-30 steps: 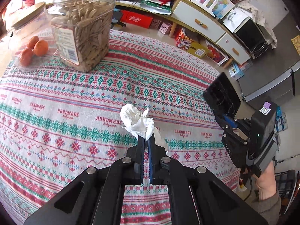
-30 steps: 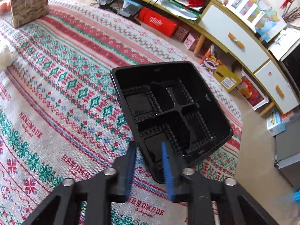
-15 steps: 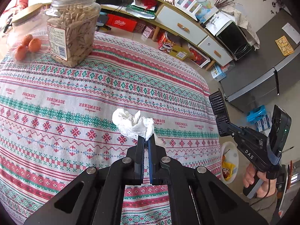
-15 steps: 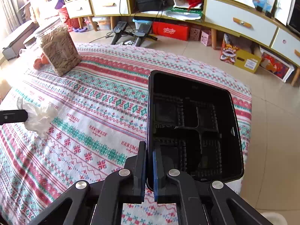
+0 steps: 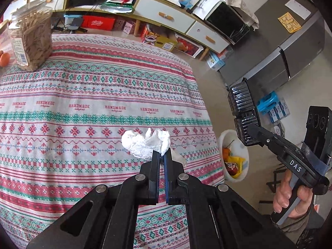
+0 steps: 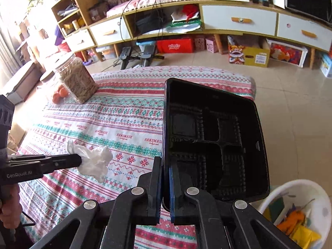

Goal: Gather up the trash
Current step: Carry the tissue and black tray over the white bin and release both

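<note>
My left gripper (image 5: 162, 155) is shut on a crumpled white tissue (image 5: 143, 143), held above the patterned tablecloth (image 5: 83, 95). In the right wrist view that tissue (image 6: 93, 161) hangs from the left gripper (image 6: 79, 159) at the left. My right gripper (image 6: 165, 161) is shut on the rim of a black compartment tray (image 6: 215, 137), lifted off the table and tilted on edge. From the left wrist view the tray (image 5: 242, 110) hangs past the table's right edge, above a white bin (image 5: 234, 157) on the floor. The bin (image 6: 298, 207) holds colourful wrappers.
A clear jar of seeds (image 5: 31, 39) stands at the table's far left, with oranges (image 6: 60, 93) beside it. A long low cabinet (image 6: 207, 20) with drawers runs along the back wall, boxes beneath it. A grey fridge (image 5: 290, 47) stands at the right. A hand (image 5: 290, 197) grips the right tool.
The right gripper closed on the tray's rim, lifted it off the table and swung it out past the edge over the bin. The left gripper carried the tissue rightward towards that edge.
</note>
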`<state>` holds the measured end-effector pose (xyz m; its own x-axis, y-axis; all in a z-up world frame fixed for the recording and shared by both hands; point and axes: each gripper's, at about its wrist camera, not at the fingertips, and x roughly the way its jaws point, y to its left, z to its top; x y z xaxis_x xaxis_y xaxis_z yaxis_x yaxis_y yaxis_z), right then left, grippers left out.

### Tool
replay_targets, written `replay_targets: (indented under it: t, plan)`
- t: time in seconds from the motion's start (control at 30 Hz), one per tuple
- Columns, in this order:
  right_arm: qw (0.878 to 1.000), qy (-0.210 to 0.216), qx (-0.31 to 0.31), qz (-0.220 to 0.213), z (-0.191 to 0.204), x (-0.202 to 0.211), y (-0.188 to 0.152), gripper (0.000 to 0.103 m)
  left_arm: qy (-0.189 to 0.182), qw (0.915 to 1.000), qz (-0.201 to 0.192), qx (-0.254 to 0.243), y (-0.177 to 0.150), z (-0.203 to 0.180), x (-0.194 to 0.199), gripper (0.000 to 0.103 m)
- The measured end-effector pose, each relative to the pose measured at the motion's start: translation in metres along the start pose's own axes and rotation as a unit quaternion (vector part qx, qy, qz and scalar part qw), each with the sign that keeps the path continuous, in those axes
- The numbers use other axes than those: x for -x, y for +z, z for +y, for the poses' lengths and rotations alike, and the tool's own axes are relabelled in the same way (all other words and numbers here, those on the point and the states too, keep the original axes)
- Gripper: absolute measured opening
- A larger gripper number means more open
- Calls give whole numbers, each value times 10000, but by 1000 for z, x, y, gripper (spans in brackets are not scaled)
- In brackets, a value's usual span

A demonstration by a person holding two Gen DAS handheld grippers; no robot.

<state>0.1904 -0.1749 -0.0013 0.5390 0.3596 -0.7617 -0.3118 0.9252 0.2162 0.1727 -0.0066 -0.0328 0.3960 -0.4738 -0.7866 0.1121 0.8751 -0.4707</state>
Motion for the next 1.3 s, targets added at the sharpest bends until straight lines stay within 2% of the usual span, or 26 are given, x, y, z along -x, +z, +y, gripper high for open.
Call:
replay_targets:
  t: [0.3, 0.47, 0.63, 0.87, 0.93, 0.97, 1.0, 1.03, 1.07, 1.13, 1.3]
  plan:
    - [9959, -185, -888, -46, -69, 38, -24, 2, -320, 9982, 251, -435, -13, -62, -26, 3]
    - [9897, -188, -1415, -73, -105, 60, -40, 2, -643, 9954, 323, -628, -16, -105, -46, 3]
    - [9800, -320, -1964, 5, -135, 69, -54, 3, -991, 9906, 512, -792, -20, -156, -85, 3]
    - [9619, -463, -2672, -335, -175, 93, -66, 3, -1241, 9838, 734, -1062, -14, -223, -153, 3]
    - [9554, -608, -2857, -430, -186, 101, -70, 3, -1322, 9780, 984, -1279, -11, -235, -184, 10]
    - [9531, -669, -2911, -487, -191, 104, -71, 3, -1236, 9755, 1134, -1425, -11, -240, -198, 25]
    - [9509, -731, -2963, -510, -196, 105, -73, 3, -976, 9762, 1181, -1536, -12, -241, -210, 48]
    - [9493, -766, -3011, -474, -200, 104, -74, 4, -759, 9782, 1129, -1571, -12, -240, -216, 57]
    - [9482, -759, -3061, -386, -204, 101, -76, 4, -742, 9793, 1070, -1551, -13, -238, -218, 63]
    - [9479, -713, -3100, -160, -209, 92, -79, 5, -911, 9785, 1122, -1475, -12, -232, -217, 64]
    - [9610, -937, -2575, 375, -197, 71, -76, 8, -660, 9842, 858, -1400, 0, -209, -188, 64]
